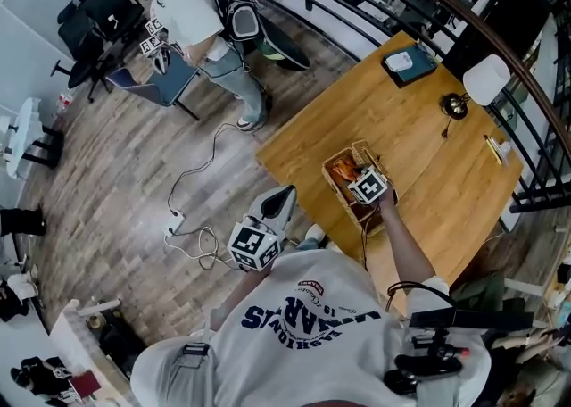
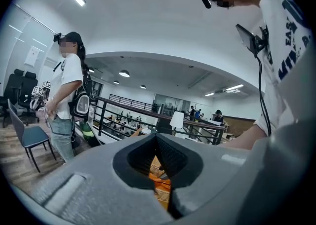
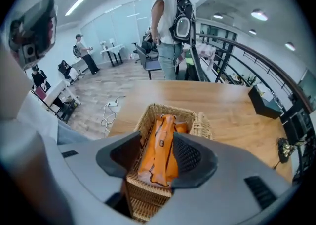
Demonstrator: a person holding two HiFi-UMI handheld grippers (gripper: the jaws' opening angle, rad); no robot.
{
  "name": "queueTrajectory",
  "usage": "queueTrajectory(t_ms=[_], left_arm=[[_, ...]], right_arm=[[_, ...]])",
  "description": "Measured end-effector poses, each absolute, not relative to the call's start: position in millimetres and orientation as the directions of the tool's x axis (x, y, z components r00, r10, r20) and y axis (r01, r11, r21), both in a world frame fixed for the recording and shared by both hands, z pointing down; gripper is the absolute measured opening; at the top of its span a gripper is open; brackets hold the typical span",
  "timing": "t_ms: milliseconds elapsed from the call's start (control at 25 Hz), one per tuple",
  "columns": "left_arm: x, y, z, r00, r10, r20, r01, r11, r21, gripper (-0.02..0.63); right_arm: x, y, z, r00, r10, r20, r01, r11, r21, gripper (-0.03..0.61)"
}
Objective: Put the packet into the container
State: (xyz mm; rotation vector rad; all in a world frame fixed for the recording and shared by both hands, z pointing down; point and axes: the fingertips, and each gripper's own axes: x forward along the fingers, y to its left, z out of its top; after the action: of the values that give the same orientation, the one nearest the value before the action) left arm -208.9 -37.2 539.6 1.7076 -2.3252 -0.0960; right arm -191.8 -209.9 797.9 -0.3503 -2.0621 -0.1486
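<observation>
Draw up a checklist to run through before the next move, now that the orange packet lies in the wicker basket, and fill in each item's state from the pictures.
1. Packet inside the basket: ok, it lies lengthwise in it.
2. Right gripper has let go: ok, its jaws stand apart on either side of the packet without pressing it.
3. Right gripper's tips clear of the basket rim: cannot tell.
4. Basket fully on the table: ok, though it sits close to the near edge.
5. Left gripper free: ok, its jaws are together with nothing between them, away from the basket.
</observation>
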Motion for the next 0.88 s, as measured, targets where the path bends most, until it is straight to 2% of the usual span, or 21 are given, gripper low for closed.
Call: queueTrajectory(t_ms=[120, 400, 600, 880], left_arm=[[-202.5, -48.0, 535.8, -0.231, -0.959, 0.161, -0.945, 0.261, 0.198, 0.005], [-178.0, -104.1, 533.8, -0.054, -0.986, 0.157, -0.980, 0.083, 0.183, 0.004], [-135.7, -152.6, 526.0, 0.130, -0.980, 0.149, -0.982, -0.106, 0.159, 0.005], [-73.4, -200.4, 521.2, 0.325, -0.936, 0.134, -0.941, -0.307, 0.140, 0.004]], right_arm=[[-185.8, -212.7, 760.9, -0.544, 0.191, 0.817, 0.267, 0.963, -0.047, 0.201], [-152.5, -247.8, 658.6, -0.743, 0.107, 0.660, 0.109, 0.993, -0.038, 0.201], [-93.8, -277.7, 594.6, -0.826, -0.049, 0.562, -0.052, 0.999, 0.010, 0.201], [-4.7, -305.3, 554.5, -0.851, -0.241, 0.467, -0.259, 0.965, 0.026, 0.201]])
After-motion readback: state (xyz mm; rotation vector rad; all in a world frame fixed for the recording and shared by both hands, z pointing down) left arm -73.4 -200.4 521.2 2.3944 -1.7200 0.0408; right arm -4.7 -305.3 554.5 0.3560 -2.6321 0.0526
